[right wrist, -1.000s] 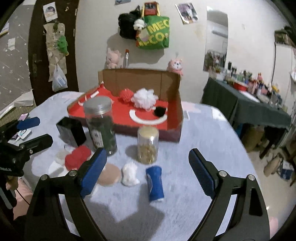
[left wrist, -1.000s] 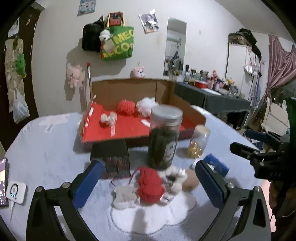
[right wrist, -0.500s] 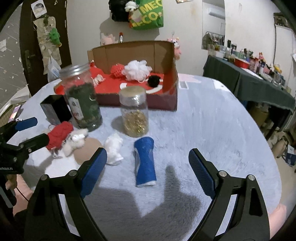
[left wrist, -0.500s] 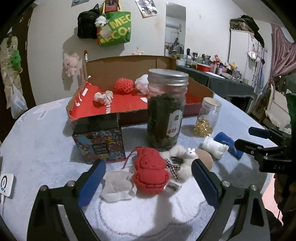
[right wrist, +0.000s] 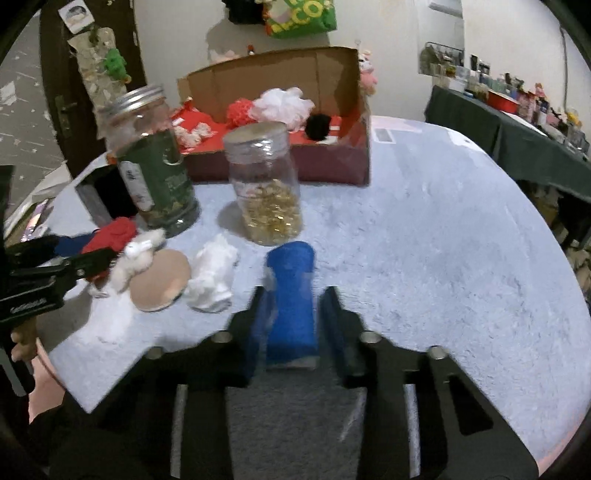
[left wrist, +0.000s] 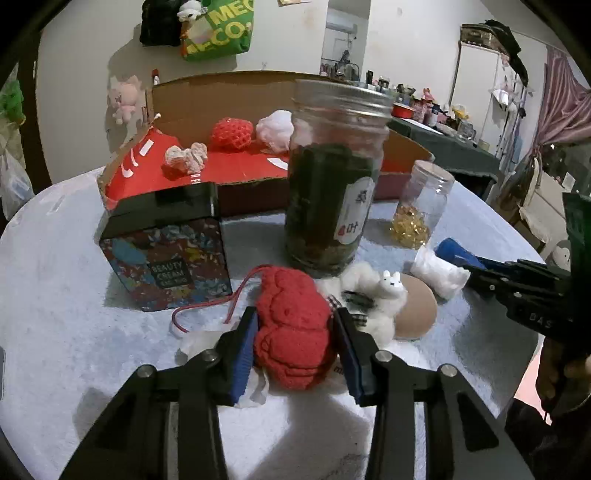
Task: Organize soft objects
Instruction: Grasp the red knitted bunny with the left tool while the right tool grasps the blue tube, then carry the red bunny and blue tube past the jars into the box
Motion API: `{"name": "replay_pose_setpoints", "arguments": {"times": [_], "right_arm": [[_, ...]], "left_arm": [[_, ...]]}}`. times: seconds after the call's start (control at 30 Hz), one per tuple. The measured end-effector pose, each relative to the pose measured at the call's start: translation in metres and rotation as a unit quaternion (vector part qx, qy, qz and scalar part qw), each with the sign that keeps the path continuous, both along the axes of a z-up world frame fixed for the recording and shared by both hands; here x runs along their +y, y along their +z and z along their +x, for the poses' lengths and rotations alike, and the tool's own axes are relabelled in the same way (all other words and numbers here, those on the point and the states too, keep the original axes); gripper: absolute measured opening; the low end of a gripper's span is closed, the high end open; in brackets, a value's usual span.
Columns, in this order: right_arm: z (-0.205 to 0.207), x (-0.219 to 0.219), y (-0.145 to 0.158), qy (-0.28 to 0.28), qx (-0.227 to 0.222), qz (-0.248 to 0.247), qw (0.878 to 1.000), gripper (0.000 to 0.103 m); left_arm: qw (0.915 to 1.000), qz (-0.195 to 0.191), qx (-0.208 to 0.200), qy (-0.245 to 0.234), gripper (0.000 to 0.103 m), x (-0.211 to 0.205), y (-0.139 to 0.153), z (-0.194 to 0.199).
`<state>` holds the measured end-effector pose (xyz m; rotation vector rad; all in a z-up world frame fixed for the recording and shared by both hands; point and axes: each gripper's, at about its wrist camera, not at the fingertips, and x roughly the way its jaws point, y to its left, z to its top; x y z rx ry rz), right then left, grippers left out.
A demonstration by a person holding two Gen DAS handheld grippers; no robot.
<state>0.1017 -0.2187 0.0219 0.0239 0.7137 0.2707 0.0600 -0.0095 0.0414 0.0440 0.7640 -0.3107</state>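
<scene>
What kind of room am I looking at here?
Most likely a lived-in room at home, a bedroom or living room: a tote bag and pink plush hang on the wall, and a side table is crowded with small bottles.

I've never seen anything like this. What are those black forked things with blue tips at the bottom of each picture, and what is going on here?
There is no robot here: a person holds a hand-operated clamp in each hand, and a wide-angle camera on each looks out along its jaws.

One picture comes from the left gripper. Its jaws press both sides of a red knitted plush toy lying on the pale fuzzy tablecloth.

The other comes from the right gripper, whose jaws flank a blue rolled cloth; blur hides whether they touch it.

Behind stand a tall dark-filled jar, a small jar of gold bits and a red-lined cardboard box already holding soft things.
</scene>
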Motion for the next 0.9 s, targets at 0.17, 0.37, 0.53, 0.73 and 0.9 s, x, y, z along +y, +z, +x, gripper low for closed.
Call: {"name": "replay_pose_setpoints", "arguments": {"times": [0.17, 0.37, 0.53, 0.73, 0.9], "right_arm": [[-0.009, 0.005, 0.014, 0.01, -0.021, 0.014, 1.0, 0.022], [-0.014, 0.021, 0.032, 0.033, -0.035, 0.03, 0.998, 0.022], [-0.014, 0.04, 0.037, 0.057, -0.036, 0.03, 0.997, 0.022], [-0.008, 0.061, 0.034, 0.08, -0.027, 0.034, 0.996, 0.022], [-0.004, 0.069, 0.029, 0.086, -0.016, 0.037, 0.995, 0.022]], "left_arm": [[0.9999, -0.009, -0.009, -0.004, 0.042, 0.002, 0.008, -0.007], [0.9994, -0.02, -0.025, -0.013, 0.042, 0.005, 0.023, -0.015], [0.9985, -0.034, -0.027, -0.034, 0.042, 0.004, 0.03, -0.016], [0.9975, -0.042, -0.022, -0.052, 0.042, -0.001, 0.03, -0.014], [0.9973, -0.048, -0.011, -0.055, 0.042, 0.0, 0.023, -0.009]]}}
